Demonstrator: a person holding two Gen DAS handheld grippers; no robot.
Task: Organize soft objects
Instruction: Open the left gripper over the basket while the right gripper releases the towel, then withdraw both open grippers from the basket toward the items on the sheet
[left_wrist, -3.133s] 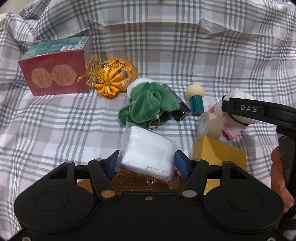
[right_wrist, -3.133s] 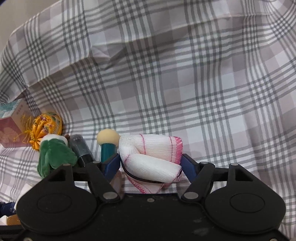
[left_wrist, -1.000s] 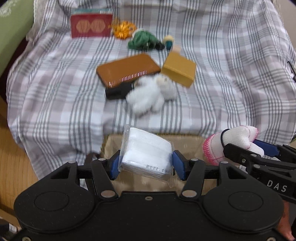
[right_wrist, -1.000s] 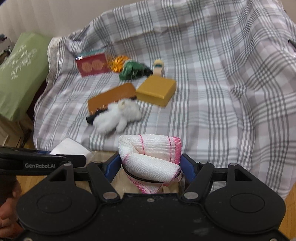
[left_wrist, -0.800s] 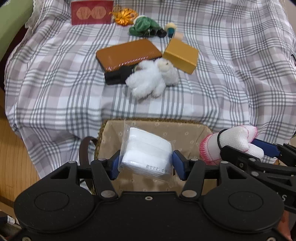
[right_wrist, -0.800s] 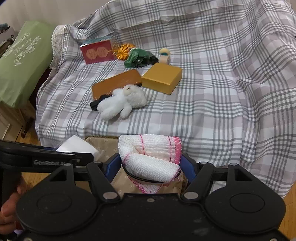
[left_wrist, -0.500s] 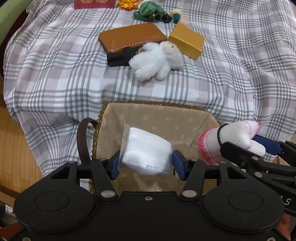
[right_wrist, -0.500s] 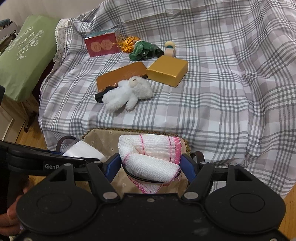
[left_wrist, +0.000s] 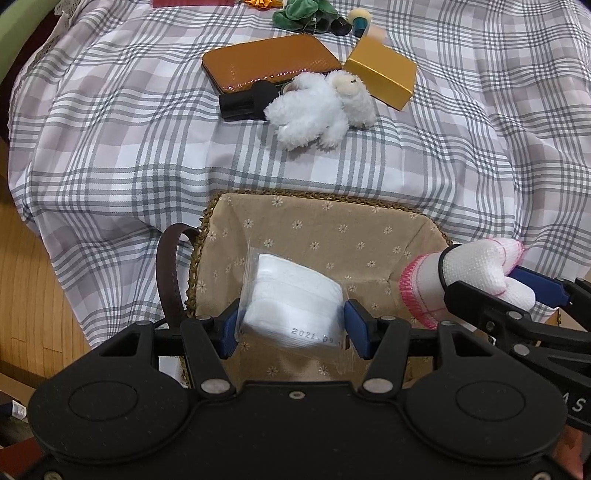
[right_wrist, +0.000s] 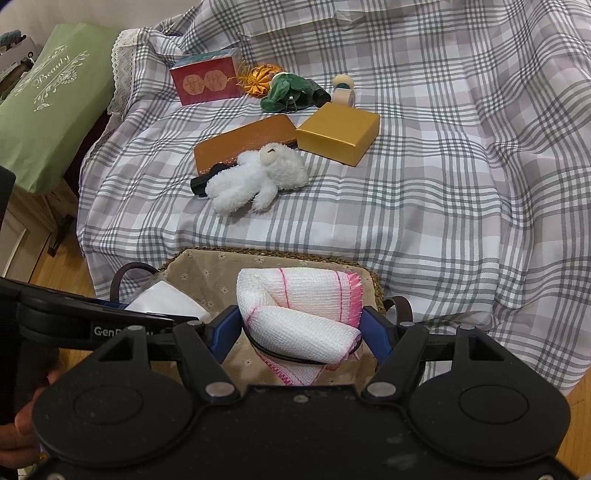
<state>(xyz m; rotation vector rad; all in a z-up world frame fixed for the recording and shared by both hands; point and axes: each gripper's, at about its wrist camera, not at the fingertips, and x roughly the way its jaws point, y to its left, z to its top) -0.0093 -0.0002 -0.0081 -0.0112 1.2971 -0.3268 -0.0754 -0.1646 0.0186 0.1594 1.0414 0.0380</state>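
Left wrist view: the left gripper (left_wrist: 291, 325) has its jaws clamped on one white wrapped pack (left_wrist: 290, 302) above one lined basket (left_wrist: 332, 221), with one white plush toy (left_wrist: 321, 107) on the plaid cover (left_wrist: 110, 147) at 12 o'clock and the right gripper (left_wrist: 491, 291) at 3 o'clock. Right wrist view: the right gripper (right_wrist: 301, 332) has its jaws clamped on one rolled pink-edged cloth (right_wrist: 299, 314) held squarely between them over the basket (right_wrist: 207, 269), with two gold boxes at 12 o'clock, one flat (right_wrist: 243, 142) and one square (right_wrist: 338, 133).

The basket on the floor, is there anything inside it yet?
Seemingly empty. The basket shows only its flowered lining; the plastic-wrapped white pack and rolled white cloth are still gripped above it. Its near part is hidden.
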